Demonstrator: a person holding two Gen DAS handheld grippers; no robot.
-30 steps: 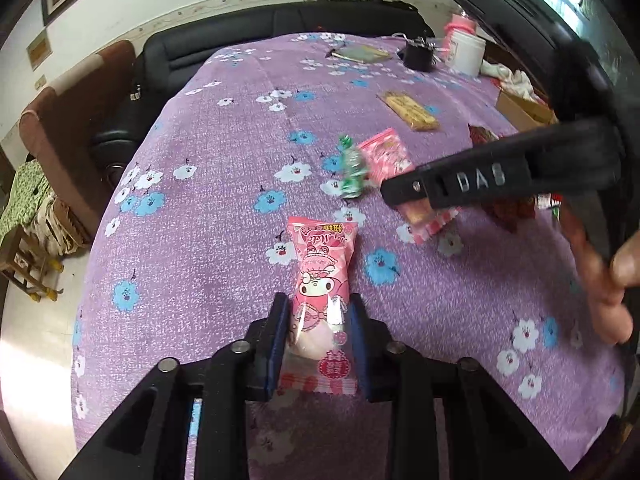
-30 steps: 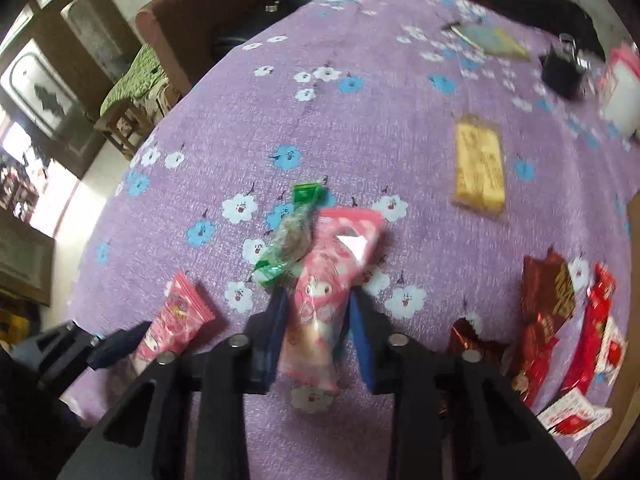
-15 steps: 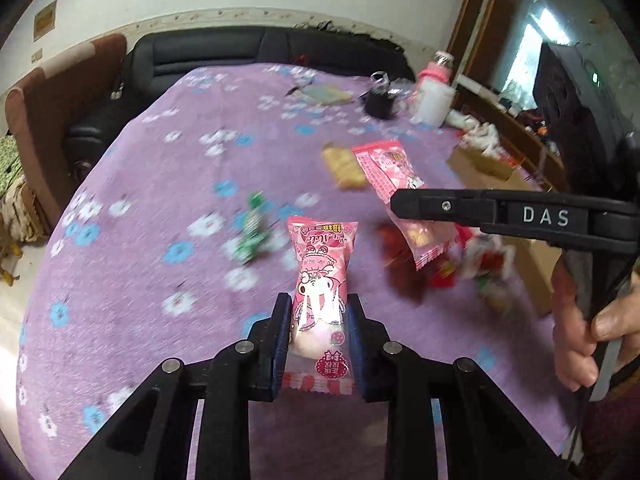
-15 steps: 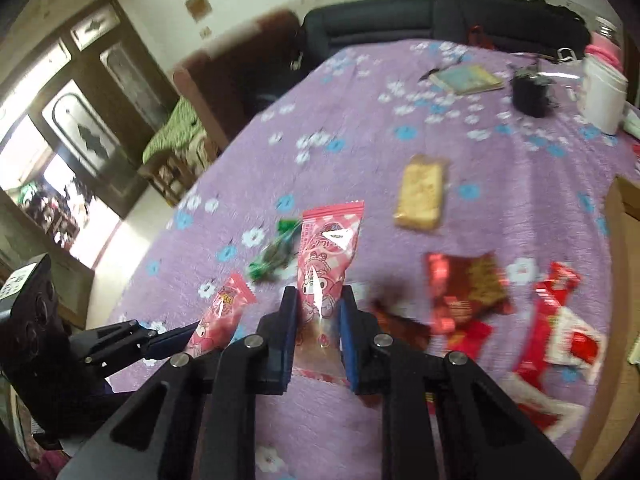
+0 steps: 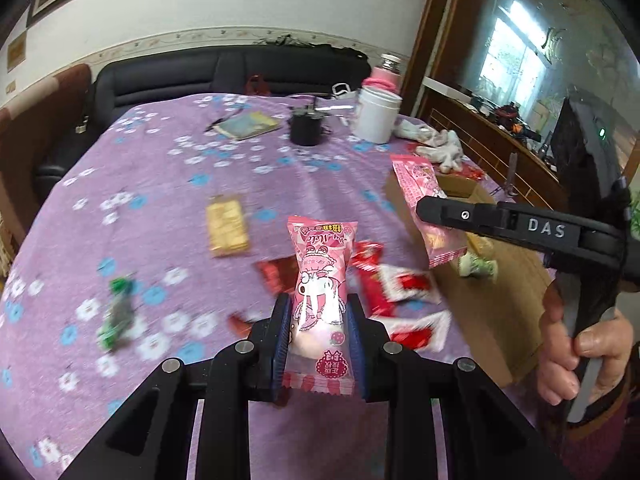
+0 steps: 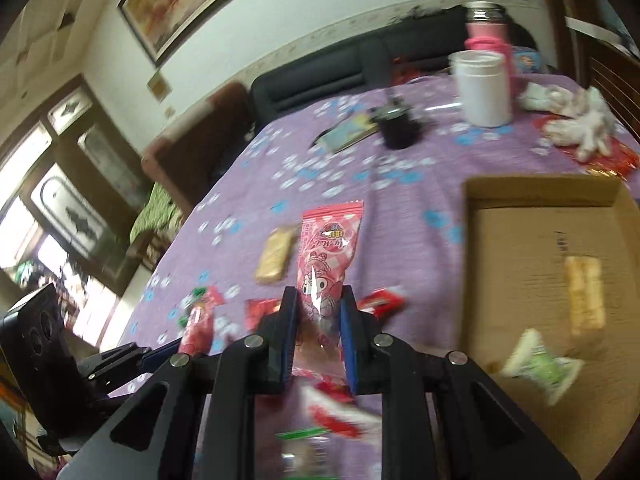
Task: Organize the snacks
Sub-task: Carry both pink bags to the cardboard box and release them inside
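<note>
Left wrist view: left gripper [image 5: 319,336] is clamped on a pink snack pack [image 5: 320,300], long axis pointing straight out from the fingers — the cardboard box [image 5: 480,304] sits off to its right.

Right wrist view: right gripper [image 6: 318,332] pinches its own pink packet [image 6: 326,256], lifted — box [image 6: 520,264] just right of it, so this hand's nearer.

Two pink cartoon snack packets: one [image 5: 321,280] in the left claw [image 5: 320,332], one [image 6: 326,264] in the right claw [image 6: 319,336]. Two yellow biscuit packs: one [image 5: 227,225] on the bench [image 5: 160,184], one [image 6: 584,295] in the one cardboard box [image 6: 520,264]. Two green candies: one [image 5: 116,312] on the bench, one [image 6: 540,366] in the box. Several red packets [image 5: 400,284], too blurred to count. One white jar [image 5: 377,114], one pink bottle [image 6: 486,30], one black cup [image 5: 306,128], one booklet [image 5: 247,125].
</note>
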